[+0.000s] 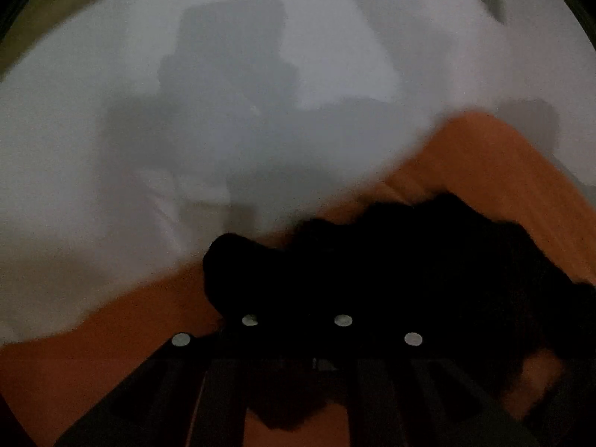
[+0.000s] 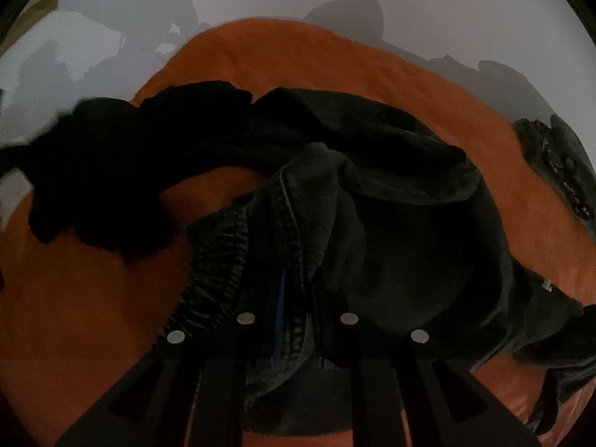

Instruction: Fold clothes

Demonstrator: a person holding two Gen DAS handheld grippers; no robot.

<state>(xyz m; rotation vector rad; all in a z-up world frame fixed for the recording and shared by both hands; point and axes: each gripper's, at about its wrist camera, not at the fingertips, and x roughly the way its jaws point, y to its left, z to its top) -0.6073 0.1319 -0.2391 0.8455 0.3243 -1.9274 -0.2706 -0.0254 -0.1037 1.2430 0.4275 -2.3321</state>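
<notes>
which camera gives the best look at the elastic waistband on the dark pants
The right wrist view. There the elastic waistband of the dark pants shows its gathered ridges and stitching beside the right gripper. The left wrist view is blurred and shows only a black mass of cloth, no waistband.

My left gripper (image 1: 296, 335), a black two-finger tong with round silver studs, angles downward with its jaws drawn together, dark cloth bunched between and over them; the view is blurred. My right gripper (image 2: 296, 331), the same black studded tong, tilts more steeply down, jaws pinched on a seamed fold of dark denim that runs up between its fingers (image 2: 219, 372).
</notes>
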